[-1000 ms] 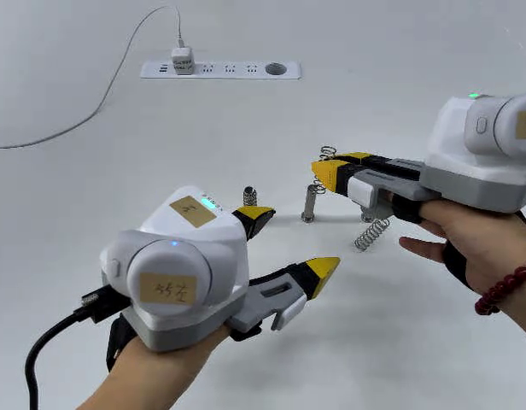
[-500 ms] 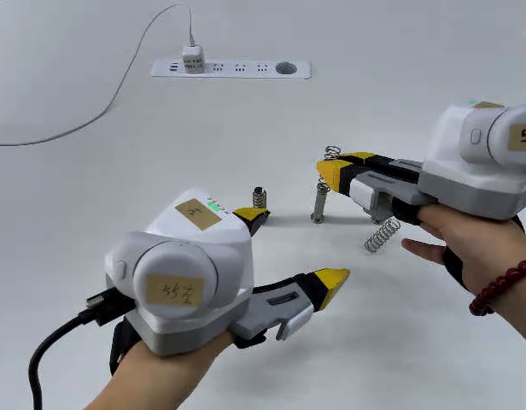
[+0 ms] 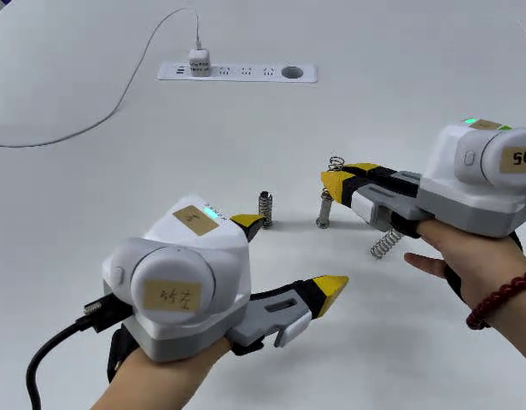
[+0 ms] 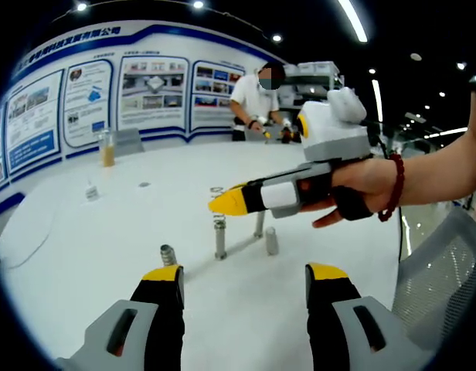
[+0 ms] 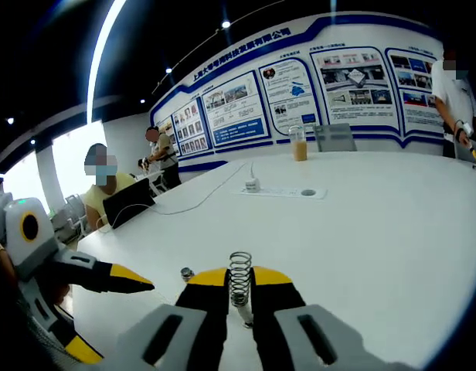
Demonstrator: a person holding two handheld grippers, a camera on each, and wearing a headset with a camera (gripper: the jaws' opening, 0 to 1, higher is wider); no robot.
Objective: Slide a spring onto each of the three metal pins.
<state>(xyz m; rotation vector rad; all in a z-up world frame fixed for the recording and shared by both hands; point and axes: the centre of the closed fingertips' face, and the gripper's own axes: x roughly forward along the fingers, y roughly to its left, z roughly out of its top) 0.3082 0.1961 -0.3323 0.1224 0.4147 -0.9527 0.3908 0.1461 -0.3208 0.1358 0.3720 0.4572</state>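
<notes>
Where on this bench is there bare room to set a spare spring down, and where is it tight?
Bare table lies between the power strip and the pins, and between the cable and the left gripper. Crowded: around the pins, where the right gripper holds a spring and a loose spring lies.

bench: white matte top (image 3: 246, 137) | on it: white power strip (image 3: 237, 73), plugged charger (image 3: 199, 60), pale cable (image 3: 118, 102) trailing left | wall: blue-and-white display panels (image 5: 300, 85) | ceiling: dark, strip light (image 4: 354, 19), small spotlights (image 4: 198, 5) | seating: grey mesh chair (image 4: 447, 263)
</notes>
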